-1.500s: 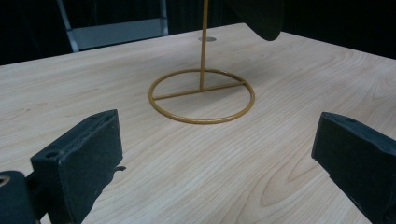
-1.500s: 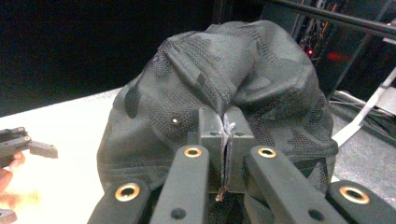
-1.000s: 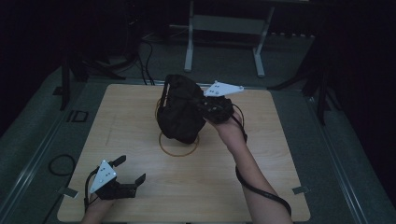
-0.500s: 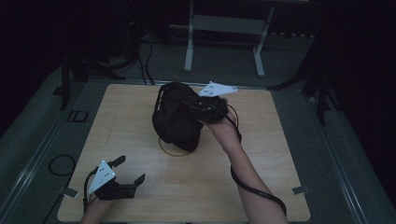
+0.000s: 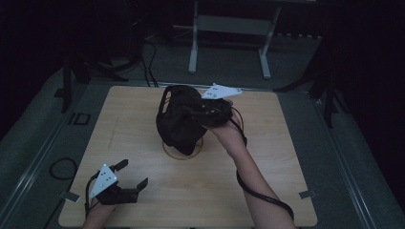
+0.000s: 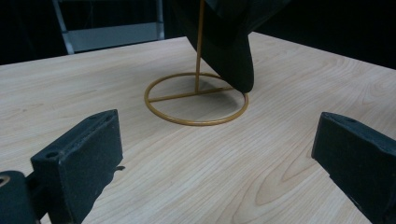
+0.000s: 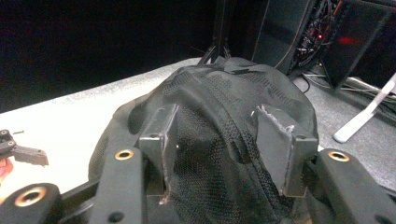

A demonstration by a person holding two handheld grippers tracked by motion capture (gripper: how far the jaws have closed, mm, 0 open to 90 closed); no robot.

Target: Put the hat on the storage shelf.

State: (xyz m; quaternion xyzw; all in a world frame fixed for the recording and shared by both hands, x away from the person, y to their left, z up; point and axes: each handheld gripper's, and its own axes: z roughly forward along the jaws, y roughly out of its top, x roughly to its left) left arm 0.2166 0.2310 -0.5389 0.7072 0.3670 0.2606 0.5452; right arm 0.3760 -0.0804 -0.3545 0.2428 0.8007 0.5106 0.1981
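The right tool (image 7: 219,140) pinches a black cap (image 5: 179,119) on the gold stand (image 6: 196,95), likely to lift it. The left tool (image 5: 125,179), spread and empty, rests on the tabletop (image 5: 286,143) at 7 o'clock.

The high view looks forward and down from above the person's side, taking in the whole light wooden table (image 5: 143,124). The left gripper view sits low near the tabletop, facing the thin gold wire stand (image 6: 196,100) with its ring base, also seen from overhead. The right gripper view presses close against the black mesh cap (image 7: 224,140).
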